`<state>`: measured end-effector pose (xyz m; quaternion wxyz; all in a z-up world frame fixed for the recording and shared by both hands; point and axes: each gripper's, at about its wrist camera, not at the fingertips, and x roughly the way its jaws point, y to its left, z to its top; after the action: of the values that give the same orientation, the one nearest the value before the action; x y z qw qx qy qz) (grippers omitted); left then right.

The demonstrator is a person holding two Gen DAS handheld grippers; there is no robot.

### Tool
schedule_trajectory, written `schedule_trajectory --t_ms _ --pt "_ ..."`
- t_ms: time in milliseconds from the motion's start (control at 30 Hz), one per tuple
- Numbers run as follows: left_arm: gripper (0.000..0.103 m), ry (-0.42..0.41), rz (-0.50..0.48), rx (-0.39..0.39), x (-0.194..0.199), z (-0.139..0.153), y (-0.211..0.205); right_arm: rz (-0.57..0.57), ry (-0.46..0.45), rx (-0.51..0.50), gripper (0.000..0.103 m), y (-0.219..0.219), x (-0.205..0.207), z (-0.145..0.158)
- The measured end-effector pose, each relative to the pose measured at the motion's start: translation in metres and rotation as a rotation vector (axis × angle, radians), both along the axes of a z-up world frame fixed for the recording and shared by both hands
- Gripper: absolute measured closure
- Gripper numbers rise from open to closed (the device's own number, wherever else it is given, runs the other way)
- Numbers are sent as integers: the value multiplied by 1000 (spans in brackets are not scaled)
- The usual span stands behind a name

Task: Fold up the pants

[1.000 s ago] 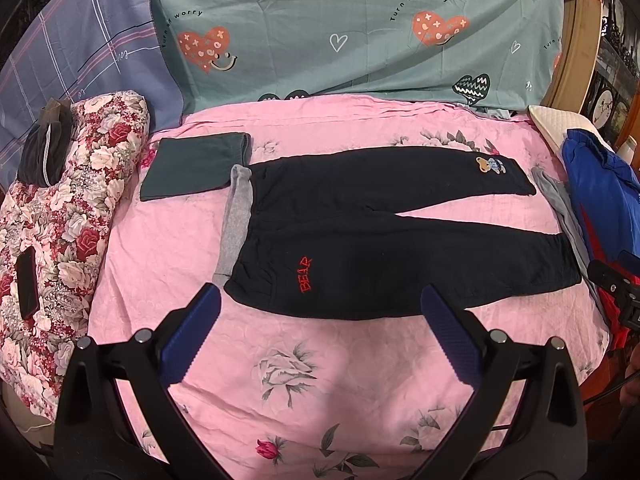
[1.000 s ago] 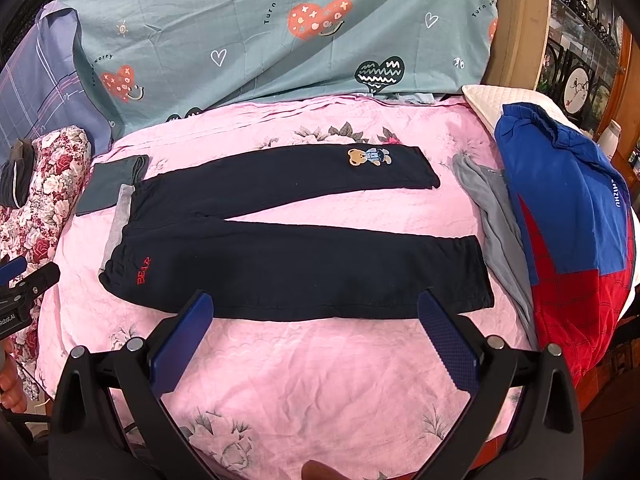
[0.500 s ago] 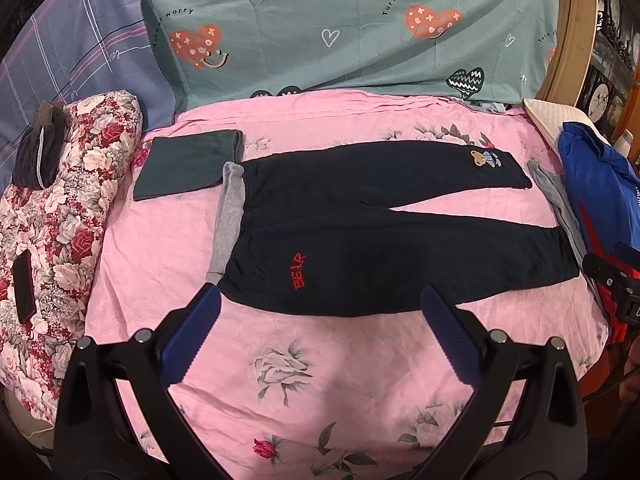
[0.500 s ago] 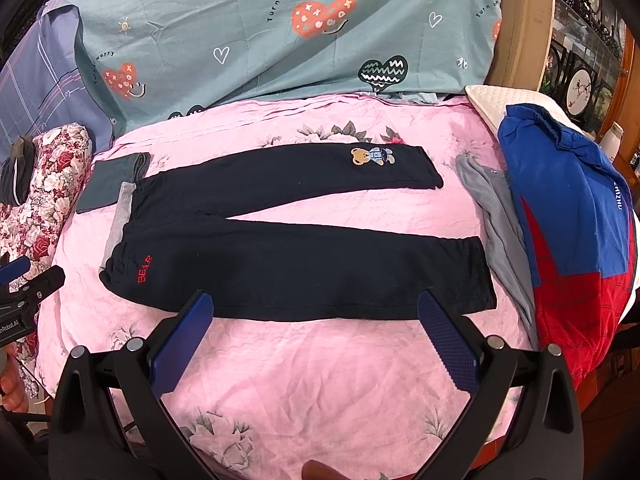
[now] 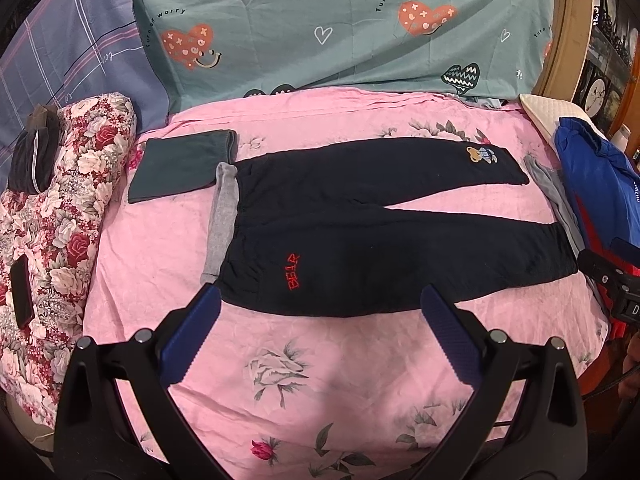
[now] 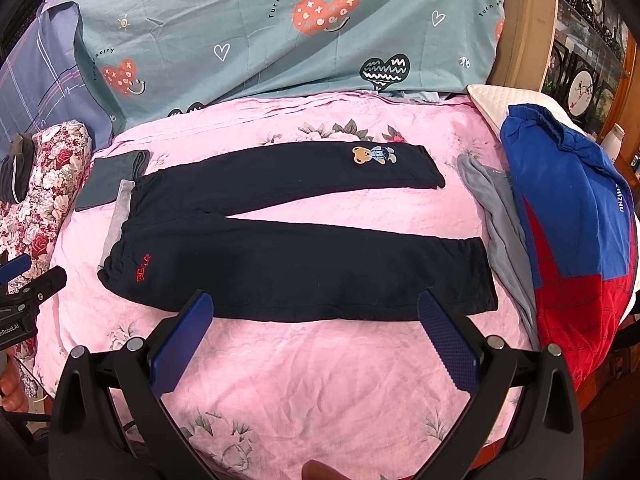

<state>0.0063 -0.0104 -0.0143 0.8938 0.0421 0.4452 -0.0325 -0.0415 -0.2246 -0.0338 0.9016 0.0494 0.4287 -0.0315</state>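
Observation:
Dark navy pants (image 5: 360, 232) lie flat on the pink floral bedspread (image 5: 304, 376), waistband to the left, both legs spread to the right. Red "BEAR" lettering sits near the waist and a bear patch on the far leg. They also show in the right wrist view (image 6: 304, 256). My left gripper (image 5: 318, 332) is open and empty, held above the bedspread just in front of the waist end. My right gripper (image 6: 316, 336) is open and empty, in front of the near leg. Each gripper shows at the edge of the other's view.
A folded dark green garment (image 5: 180, 168) and a grey strip of cloth (image 5: 220, 216) lie left of the waistband. A floral pillow (image 5: 52, 232) is at the left. A blue and red jacket (image 6: 572, 240) and grey cloth (image 6: 500, 224) lie at the right. Teal bedding (image 5: 340, 28) is behind.
Both grippers have drifted slightly closer to the pants, which now sit a little lower and larger in the views. The pants have not moved. Both grippers stay open.

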Motion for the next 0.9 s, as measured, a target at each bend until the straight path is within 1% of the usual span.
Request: schedule_trajectory --t_ms 200,467,667,800,900 --pt "2 1 0 0 0 0 0 6 3 -5 1 2 3 1" --pt "2 8 2 -1 14 4 0 13 8 -16 1 5 11 2" --pt "2 16 -2 -6 19 -1 4 10 16 -20 1 7 15 0" --pt "2 38 0 1 27 -9 8 6 27 -16 1 8 21 -4" --pt "2 74 26 -8 38 -18 23 13 42 3 1 10 27 -10"
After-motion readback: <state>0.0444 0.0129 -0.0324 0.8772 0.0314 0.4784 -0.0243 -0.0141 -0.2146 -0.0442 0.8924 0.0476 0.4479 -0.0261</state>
